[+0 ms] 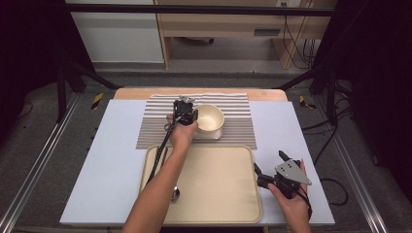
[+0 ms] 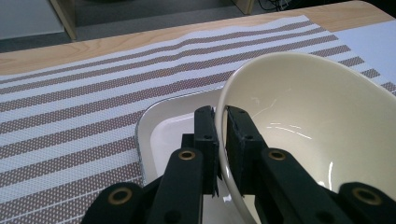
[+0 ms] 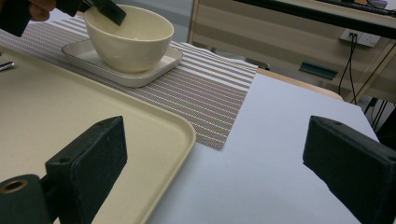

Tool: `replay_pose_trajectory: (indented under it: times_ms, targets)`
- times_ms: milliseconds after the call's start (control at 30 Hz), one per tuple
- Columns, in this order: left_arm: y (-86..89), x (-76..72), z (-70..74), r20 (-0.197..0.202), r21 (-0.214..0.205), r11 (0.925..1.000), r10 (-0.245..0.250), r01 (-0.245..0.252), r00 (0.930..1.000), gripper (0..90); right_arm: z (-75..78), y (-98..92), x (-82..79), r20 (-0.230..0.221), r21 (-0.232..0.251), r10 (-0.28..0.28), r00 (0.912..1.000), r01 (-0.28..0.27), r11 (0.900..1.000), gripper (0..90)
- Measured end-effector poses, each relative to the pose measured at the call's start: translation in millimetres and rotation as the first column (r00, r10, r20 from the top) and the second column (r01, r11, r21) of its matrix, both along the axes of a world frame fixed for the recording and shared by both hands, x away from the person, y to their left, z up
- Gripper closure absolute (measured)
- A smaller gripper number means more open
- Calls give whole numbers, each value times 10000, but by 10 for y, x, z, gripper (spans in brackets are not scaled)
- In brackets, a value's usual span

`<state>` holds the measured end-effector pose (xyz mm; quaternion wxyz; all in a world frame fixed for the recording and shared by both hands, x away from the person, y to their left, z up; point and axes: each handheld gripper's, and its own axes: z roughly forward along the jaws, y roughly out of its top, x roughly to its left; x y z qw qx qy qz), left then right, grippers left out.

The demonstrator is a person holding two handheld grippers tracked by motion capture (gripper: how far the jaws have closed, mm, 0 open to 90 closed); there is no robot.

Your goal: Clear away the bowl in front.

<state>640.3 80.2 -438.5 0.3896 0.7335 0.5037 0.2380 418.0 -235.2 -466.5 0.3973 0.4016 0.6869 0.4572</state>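
**Now gripping: bowl rim pinched, lift comes next**

Plainly, the step in hand is the grasp on the bowl (image 1: 210, 120). The left gripper (image 2: 221, 135) has its jaws closed on the rim, one jaw outside the wall and one inside, as the left gripper view shows, with the rim running up between them. In the high view that gripper (image 1: 184, 112) meets the bowl at its 9 o'clock edge. The bowl sits on a plate (image 3: 84, 58), which lies on the striped mat (image 1: 155, 126) at the 12 o'clock end of the tabletop (image 1: 111, 165). From the left gripper view the bowl looks tipped, though the camera's own angle may account for that; in the right gripper view it stands level on the plate.

The right gripper (image 1: 268, 171) rests at about 4 o'clock, off the right edge of the tray (image 1: 218, 179), its jaws wide apart with nothing between them. A spoon (image 1: 175, 193) lies on the tray's left side, near the forearm.

My judgement is that the grip is set and the lift has not begun. The next move calls for a straight rise, keeping the rim square in the jaws so the bowl does not swing on its one-sided hold, and clearing the plate's lip before any travel toward 6 o'clock, where the tray has bare room. A thin, smooth rim may slip, so a slow lift seems wise.
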Motion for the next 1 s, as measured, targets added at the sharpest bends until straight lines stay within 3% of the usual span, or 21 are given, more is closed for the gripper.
replay_pose_trajectory:
  times_ms: [267, 600, 833, 1000]
  targets:
    - [47, -33, 43, 101, 108, 9999, -17, 16, 9999, 829, 1, 5, 0, 15, -29, 14, 10000, -14, 10000, 67]
    - [119, -132, 250, 405, -329, 9994, -99, 113, 9991, 829, 7, 11, 0, 42, -5, -9, 10000, 9, 10000, 63]
    - [181, -348, 470, 572, -219, 9991, -354, 367, 9977, 829, 19, 19, -5, 130, 12, -7, 9999, 7, 10000, 59]
    - [203, -547, 540, 606, -190, 9979, -610, 622, 9963, 829, 30, 27, -13, 140, 35, -4, 9999, 4, 10000, 59]
